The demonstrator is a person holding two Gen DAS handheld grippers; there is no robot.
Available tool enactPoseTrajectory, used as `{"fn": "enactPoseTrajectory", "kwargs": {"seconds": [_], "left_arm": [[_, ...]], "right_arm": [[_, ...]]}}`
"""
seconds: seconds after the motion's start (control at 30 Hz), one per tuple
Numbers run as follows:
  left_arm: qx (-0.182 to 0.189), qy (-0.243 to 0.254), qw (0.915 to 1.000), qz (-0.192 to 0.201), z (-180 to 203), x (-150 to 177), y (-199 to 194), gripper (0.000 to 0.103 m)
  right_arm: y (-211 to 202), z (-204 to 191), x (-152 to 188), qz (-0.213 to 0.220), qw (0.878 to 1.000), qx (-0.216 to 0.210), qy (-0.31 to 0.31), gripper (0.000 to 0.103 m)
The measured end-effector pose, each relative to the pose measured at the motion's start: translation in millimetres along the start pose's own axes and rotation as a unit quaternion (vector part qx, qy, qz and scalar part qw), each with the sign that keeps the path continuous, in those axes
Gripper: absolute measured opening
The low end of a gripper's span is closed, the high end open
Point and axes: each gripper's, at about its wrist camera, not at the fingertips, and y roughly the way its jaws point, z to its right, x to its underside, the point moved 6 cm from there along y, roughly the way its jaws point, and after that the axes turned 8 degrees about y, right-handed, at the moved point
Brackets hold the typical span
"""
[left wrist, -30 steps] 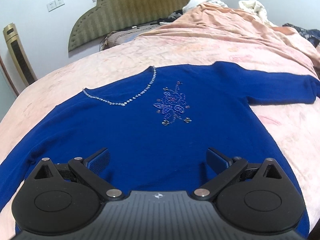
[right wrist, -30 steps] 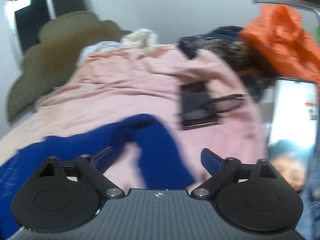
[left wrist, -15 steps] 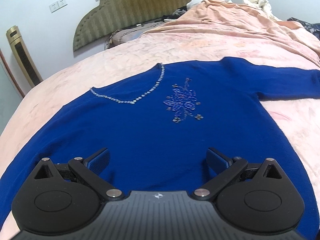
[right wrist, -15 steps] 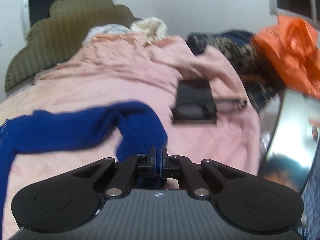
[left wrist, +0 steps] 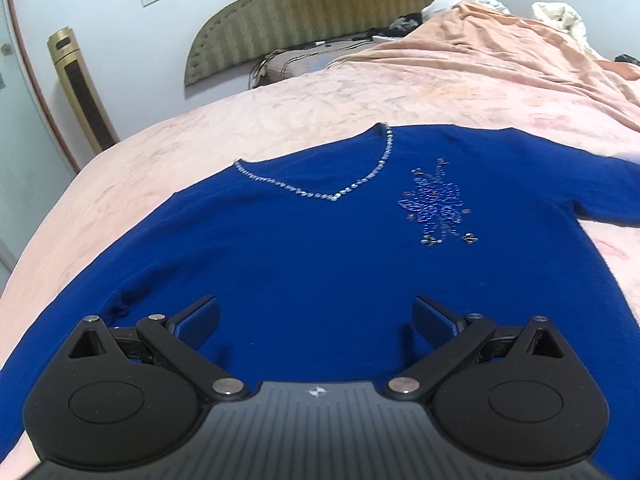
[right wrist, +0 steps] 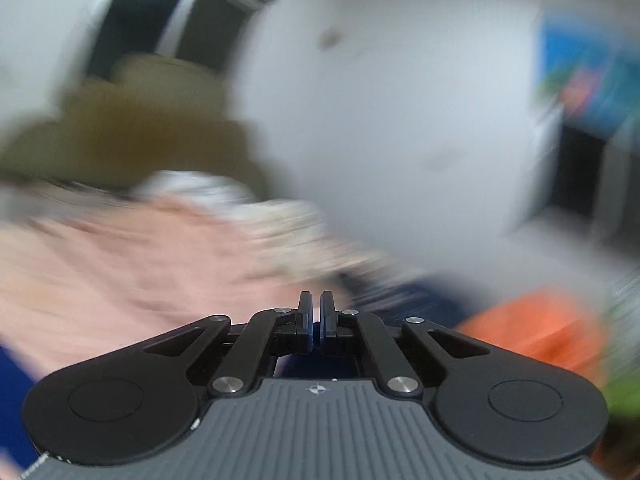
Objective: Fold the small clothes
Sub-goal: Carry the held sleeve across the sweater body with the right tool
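A blue sweater (left wrist: 312, 248) with a beaded V-neck and a sequin flower lies flat on the pink bedspread (left wrist: 340, 100). My left gripper (left wrist: 316, 320) is open and empty, hovering low over the sweater's lower body. My right gripper (right wrist: 316, 316) is shut; a thin strip of blue cloth shows between its pads, most likely the sweater's sleeve. The right wrist view is heavily blurred and tilted up toward the wall. A blue patch of the sweater (right wrist: 12, 392) shows at its lower left edge.
An olive padded headboard (left wrist: 320, 12) and pillows stand at the far end of the bed. A gold tower fan (left wrist: 82, 88) stands by the left wall. Piled bedding (left wrist: 556, 16) lies at the far right. An orange item (right wrist: 532, 328) lies to the right.
My right gripper closed on the blue sleeve and has swung upward, so its view now points at the wall. My left gripper has drifted slightly left over the sweater and stays open.
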Motion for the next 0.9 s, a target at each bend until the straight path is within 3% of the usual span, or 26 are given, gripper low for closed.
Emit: {"fn": "enactPoseTrajectory", "kwargs": {"seconds": [0.07, 0.2, 0.27, 0.4, 0.43, 0.47, 0.5, 0.53, 0.57, 0.6, 0.67, 0.7, 0.77, 0.8, 0.83, 0.9], "left_arm": [[-0.003, -0.002, 1.0000, 0.000, -4, 1, 0, 0.103], [-0.012, -0.009, 0.9999, -0.003, -13, 5, 1, 0.103], [-0.013, -0.016, 0.9998, -0.007, -17, 7, 3, 0.103], [-0.009, -0.021, 0.9997, -0.013, -21, 11, 4, 0.103], [-0.010, -0.020, 0.9997, -0.013, -23, 12, 3, 0.103], [-0.012, -0.019, 0.9997, -0.012, -26, 14, 1, 0.103], [-0.016, -0.018, 0.9997, -0.010, -30, 15, -1, 0.103], [-0.021, -0.018, 0.9996, -0.007, -36, 17, -3, 0.103], [-0.030, -0.020, 0.9994, -0.003, -43, 20, -5, 0.103], [-0.043, -0.025, 0.9988, 0.002, -53, 23, -6, 0.103], [-0.063, -0.033, 0.9975, 0.003, -66, 29, -4, 0.103], [-0.071, -0.036, 0.9968, -0.001, -71, 33, -1, 0.103], [-0.071, -0.044, 0.9965, -0.010, -78, 38, 6, 0.103], [-0.064, -0.048, 0.9967, -0.012, -80, 39, 9, 0.103], [-0.058, -0.051, 0.9969, -0.015, -80, 40, 11, 0.103], [-0.049, -0.052, 0.9973, -0.017, -80, 40, 14, 0.103]], "right_arm": [[16, -22, 18, -0.067, 0.991, -0.101, 0.062, 0.005], [39, -77, 61, -0.183, 0.941, -0.241, 0.154, 0.006], [40, -119, 66, -0.206, 0.917, -0.291, 0.177, 0.006], [28, -219, 62, -0.210, 0.876, -0.384, 0.200, 0.006], [20, -240, 60, -0.215, 0.862, -0.408, 0.211, 0.015], [13, -267, 64, -0.228, 0.839, -0.443, 0.218, 0.020], [4, -292, 69, -0.249, 0.823, -0.466, 0.206, 0.034], [-4, -313, 76, -0.269, 0.814, -0.481, 0.185, 0.041], [-9, -323, 78, -0.265, 0.821, -0.475, 0.173, 0.041], [-12, -323, 77, -0.245, 0.836, -0.463, 0.163, 0.041], [-7, -304, 70, -0.196, 0.876, -0.415, 0.150, 0.041], [-4, -291, 68, -0.164, 0.908, -0.365, 0.128, 0.043], [-1, -277, 73, -0.130, 0.950, -0.279, 0.051, 0.041], [-2, -276, 82, -0.131, 0.958, -0.255, 0.003, 0.041], [-7, -278, 93, -0.141, 0.956, -0.256, -0.027, 0.041], [-17, -290, 117, -0.175, 0.938, -0.294, -0.060, 0.047]]}}
